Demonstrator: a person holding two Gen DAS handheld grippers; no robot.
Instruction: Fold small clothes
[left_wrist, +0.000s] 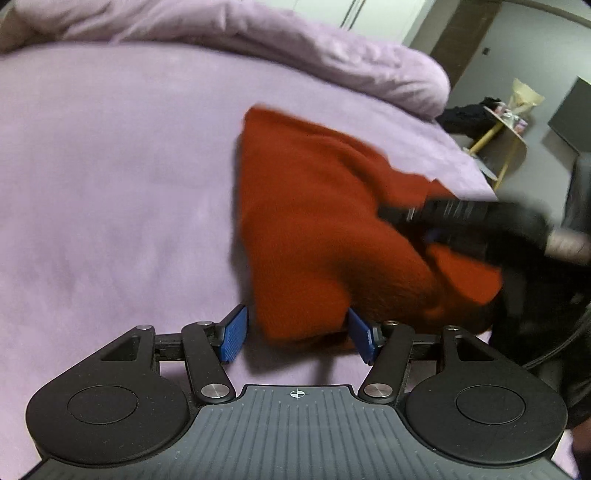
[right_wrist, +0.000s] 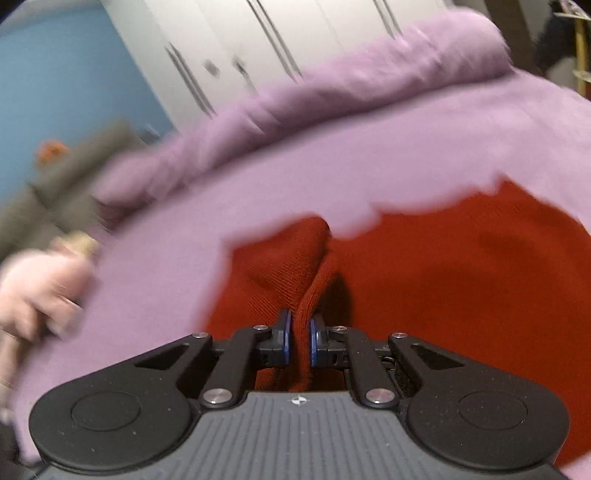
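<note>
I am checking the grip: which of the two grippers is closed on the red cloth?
The right gripper: its jaws pinch the red cloth. The left gripper is open.

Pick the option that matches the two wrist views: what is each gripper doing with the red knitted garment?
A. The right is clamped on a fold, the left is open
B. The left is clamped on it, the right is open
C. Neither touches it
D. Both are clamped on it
A: the right gripper has its jaws pinched on a ridge of the red knitted garment, while the left gripper shows its jaws spread wide around a corner of it.
</note>
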